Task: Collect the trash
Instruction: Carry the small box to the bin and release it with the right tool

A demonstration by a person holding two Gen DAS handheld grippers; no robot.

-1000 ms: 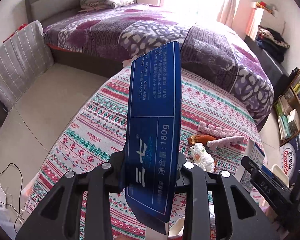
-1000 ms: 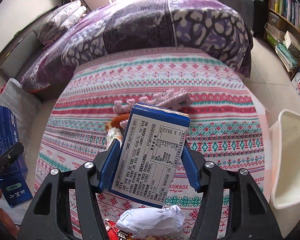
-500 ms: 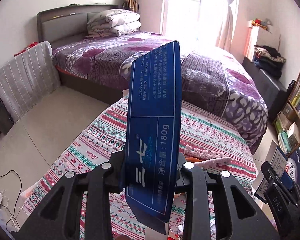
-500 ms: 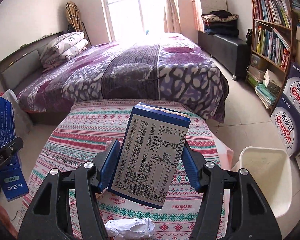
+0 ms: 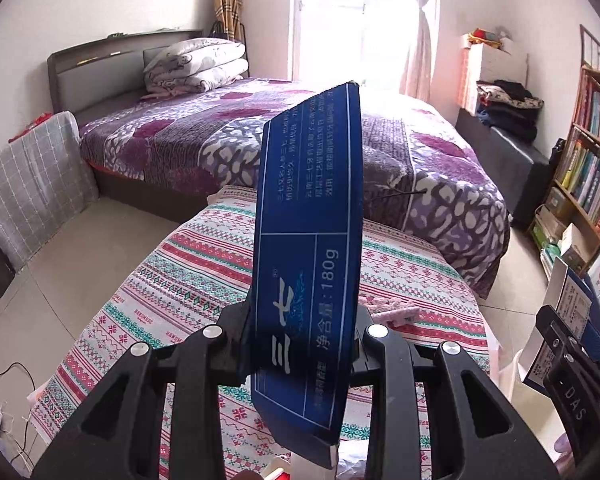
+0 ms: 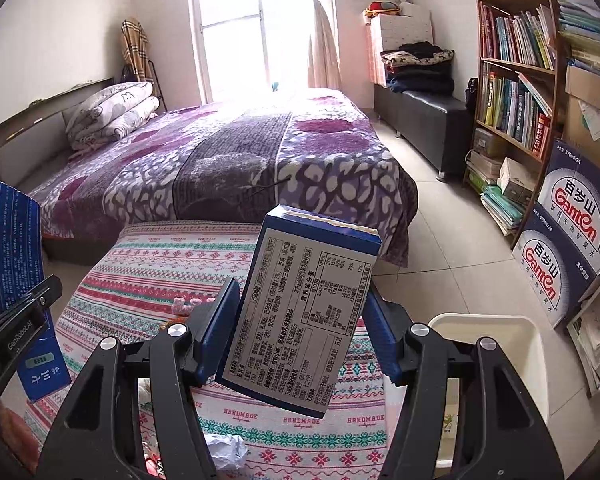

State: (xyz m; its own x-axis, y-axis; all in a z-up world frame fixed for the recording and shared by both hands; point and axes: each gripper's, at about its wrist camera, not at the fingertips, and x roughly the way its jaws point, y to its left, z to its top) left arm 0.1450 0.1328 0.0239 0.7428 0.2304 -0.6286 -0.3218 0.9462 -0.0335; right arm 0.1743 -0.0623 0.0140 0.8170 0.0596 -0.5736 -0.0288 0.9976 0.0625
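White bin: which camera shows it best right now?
The right wrist view: the white bin sits open-topped on the floor, right of the right gripper and its box. The left wrist view shows only a sliver.

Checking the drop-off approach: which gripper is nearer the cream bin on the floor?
Right. The right gripper hangs beside the cream bin; the left gripper is further off, over the patterned cloth.

A bright window (image 6: 236, 28) with a tied pink curtain (image 6: 322, 36) lights a white-walled bedroom where a purple-quilted bed (image 6: 228, 160) stands on pale floor tiles (image 6: 452, 248), a dark bench (image 6: 424, 120) and crowded bookshelf (image 6: 516, 92) lining the right wall.
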